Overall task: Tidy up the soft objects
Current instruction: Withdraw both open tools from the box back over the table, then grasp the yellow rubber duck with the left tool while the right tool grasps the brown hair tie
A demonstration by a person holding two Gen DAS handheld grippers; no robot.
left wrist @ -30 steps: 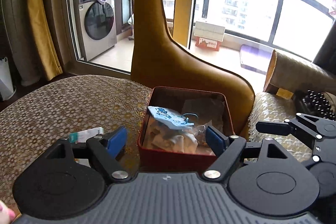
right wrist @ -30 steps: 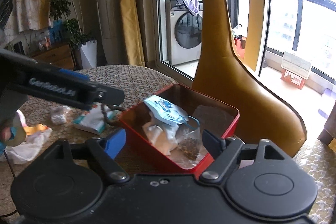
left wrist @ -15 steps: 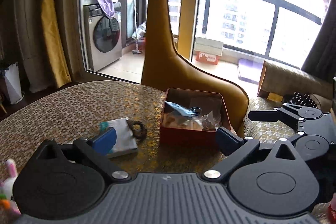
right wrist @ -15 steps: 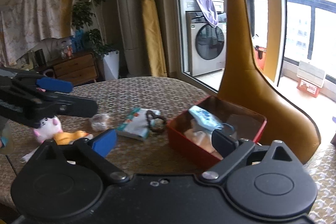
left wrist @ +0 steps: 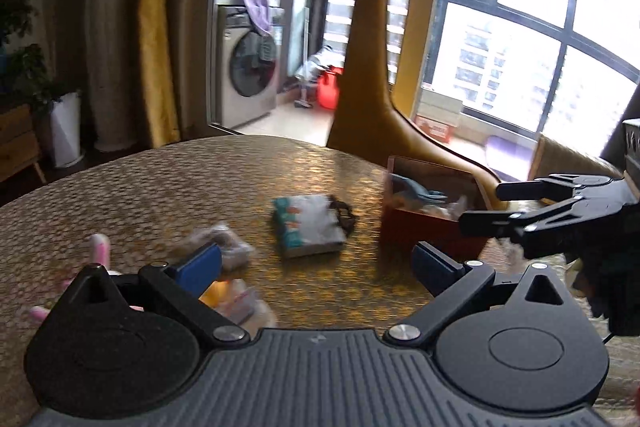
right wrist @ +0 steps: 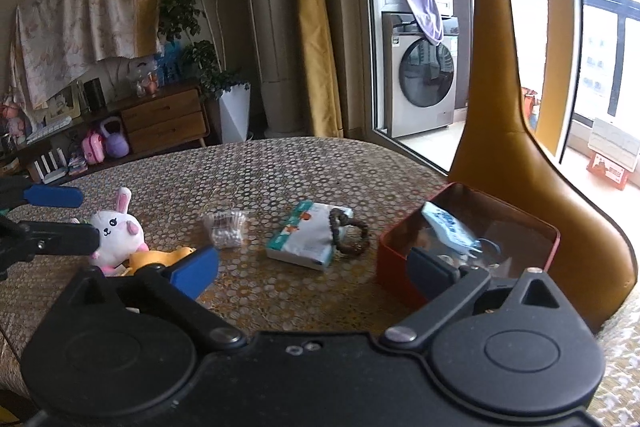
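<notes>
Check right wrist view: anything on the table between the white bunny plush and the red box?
Yes. Between the bunny plush and the red box lie a small clear bag, then a tissue pack with a dark bead bracelet on its edge.

Bare table (right wrist: 280,179) lies at twelve o'clock; tissue pack (right wrist: 306,241) centre, red box (right wrist: 400,267) at two, bunny (right wrist: 116,231) at ten.

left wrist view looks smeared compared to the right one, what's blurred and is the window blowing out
Left wrist view: motion blur smears the tissue pack, the red box and the pink-eared toy at the left edge; window panes are overexposed white. Right wrist view: much sharper, the bunny plush and tissue pack read clearly; window still bright at the right edge; fisheye bends the frames in both.
</notes>
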